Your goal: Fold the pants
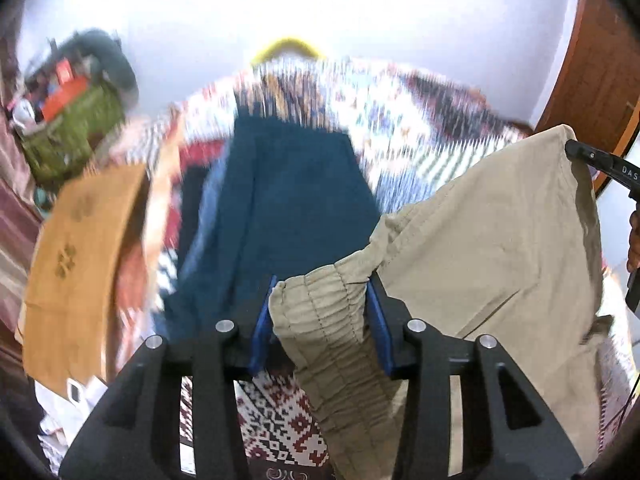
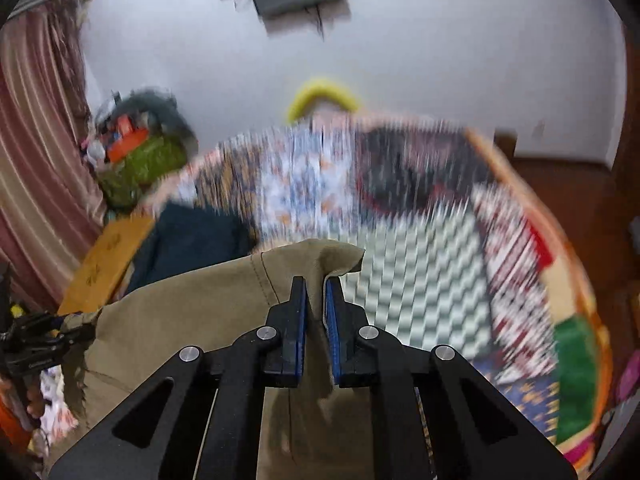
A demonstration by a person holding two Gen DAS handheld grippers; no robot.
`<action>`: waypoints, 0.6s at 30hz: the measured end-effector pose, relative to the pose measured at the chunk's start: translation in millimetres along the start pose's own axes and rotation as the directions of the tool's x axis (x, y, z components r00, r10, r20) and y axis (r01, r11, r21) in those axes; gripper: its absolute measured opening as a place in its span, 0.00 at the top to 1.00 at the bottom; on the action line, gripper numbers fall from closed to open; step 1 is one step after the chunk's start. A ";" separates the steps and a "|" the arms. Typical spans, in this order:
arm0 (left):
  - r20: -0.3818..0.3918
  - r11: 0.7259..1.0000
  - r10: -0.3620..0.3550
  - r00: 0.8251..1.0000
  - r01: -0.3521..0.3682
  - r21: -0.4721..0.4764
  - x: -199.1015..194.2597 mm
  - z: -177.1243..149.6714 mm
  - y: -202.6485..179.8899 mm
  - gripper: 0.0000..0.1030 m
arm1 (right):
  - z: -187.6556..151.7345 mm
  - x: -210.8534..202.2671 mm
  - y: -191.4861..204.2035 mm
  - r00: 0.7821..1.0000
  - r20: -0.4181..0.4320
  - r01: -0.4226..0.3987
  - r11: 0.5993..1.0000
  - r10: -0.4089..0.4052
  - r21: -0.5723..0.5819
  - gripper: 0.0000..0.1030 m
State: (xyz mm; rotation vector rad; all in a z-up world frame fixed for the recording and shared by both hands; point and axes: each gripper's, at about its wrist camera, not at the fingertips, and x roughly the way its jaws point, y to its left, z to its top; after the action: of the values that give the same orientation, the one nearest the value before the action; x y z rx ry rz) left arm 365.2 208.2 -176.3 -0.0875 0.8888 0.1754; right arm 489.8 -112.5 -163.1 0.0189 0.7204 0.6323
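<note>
- The left gripper (image 1: 320, 300) clamps the gathered waistband of the tan pants (image 1: 492, 240).
- The right gripper (image 2: 316, 292) pinches another edge of the pants (image 2: 192, 312).
- The pants hang stretched between both grippers above a patterned bedspread (image 2: 420, 248), beside dark blue clothing (image 1: 288, 208).

My right gripper (image 2: 316, 286) pinches a fold of the khaki pants (image 2: 192, 312), held above the patterned bedspread (image 2: 420, 240); my left gripper (image 2: 86, 330) clamps their far end.
</note>
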 end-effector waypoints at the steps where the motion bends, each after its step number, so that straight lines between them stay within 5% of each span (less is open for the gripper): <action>1: 0.025 1.000 0.002 1.000 -0.002 0.004 -9.7 4.4 -1.9 0.58 | 6.7 -11.4 5.1 0.999 0.036 0.005 1.000 -0.005 0.001 0.92; 7: 0.085 0.996 0.016 0.996 -0.023 0.085 -48.8 4.3 -17.7 0.58 | 15.1 -73.7 27.8 0.990 0.138 0.001 0.999 0.006 -0.048 0.92; 18: 0.134 0.987 -0.038 0.990 0.016 0.161 -113.4 -57.8 -38.8 0.58 | -39.7 -140.1 29.6 0.993 0.116 0.007 0.997 0.002 -0.078 0.92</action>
State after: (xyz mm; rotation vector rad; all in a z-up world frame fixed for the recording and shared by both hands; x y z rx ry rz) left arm 258.4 148.4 -124.2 0.0618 0.7613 0.0833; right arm 368.9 -172.7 -101.1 -0.0171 0.5834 0.6516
